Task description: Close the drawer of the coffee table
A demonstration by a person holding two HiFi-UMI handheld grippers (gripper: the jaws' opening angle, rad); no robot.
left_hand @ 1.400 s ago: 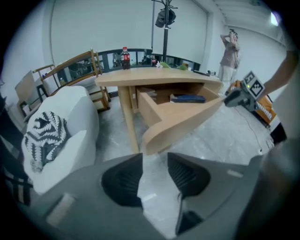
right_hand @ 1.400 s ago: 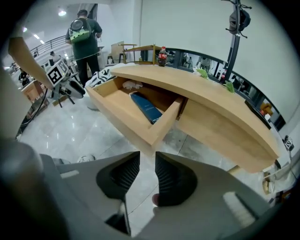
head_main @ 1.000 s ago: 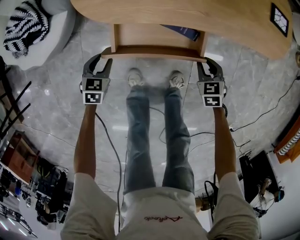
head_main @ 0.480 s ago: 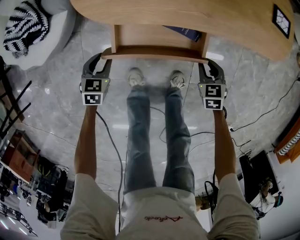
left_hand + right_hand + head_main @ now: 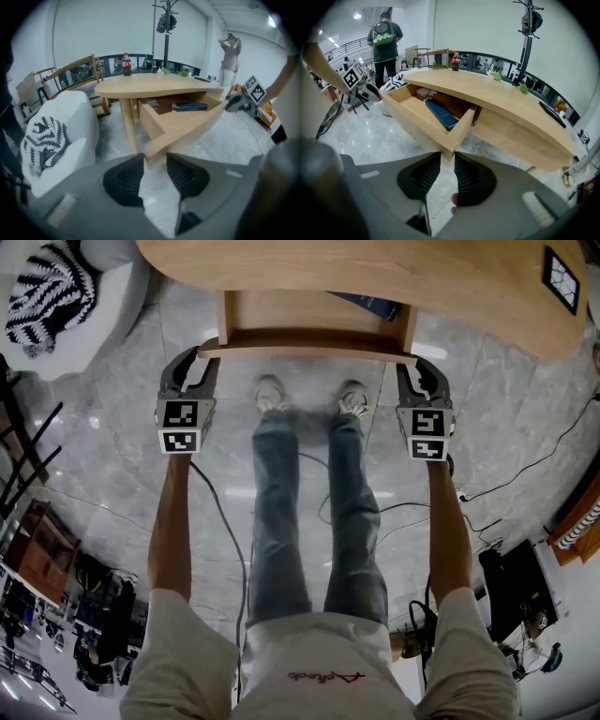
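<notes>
Two grey plastic grippers, each with a marker cube on its back, meet the front board of the pulled-out drawer [image 5: 464, 125]. Left gripper [image 5: 155, 158]: ribbed black pads; the jaws have just been closing and now clamp the front board's left corner. Right gripper [image 5: 446, 157]: matching pads, pinched on the right corner. The holder's jeans [image 5: 281, 521] and pale shoes stand before the drawer, between the two tools.

Drawer: pale, smooth wood, box-shaped with square-cut walls, standing open under the coffee table [image 5: 511, 101]. A flat dark-blue book [image 5: 440, 114] lies on its floor.

Coffee table: the same light wood, with a thick top and a curved edge overhanging the drawer. A dark cola bottle [image 5: 456, 61] with a red label stands on it behind the drawer.

Below the drawer: a glossy grey floor [image 5: 122, 409] of marble-patterned tiles, crossed by a black cable [image 5: 220, 521].

Left of the drawer: a white upholstered sofa [image 5: 75, 122] bearing a zebra-striped cushion [image 5: 44, 143].

Beyond the drawer: a black coat stand [image 5: 166, 28], white walls, and a person in a green vest [image 5: 386, 42] facing away.
</notes>
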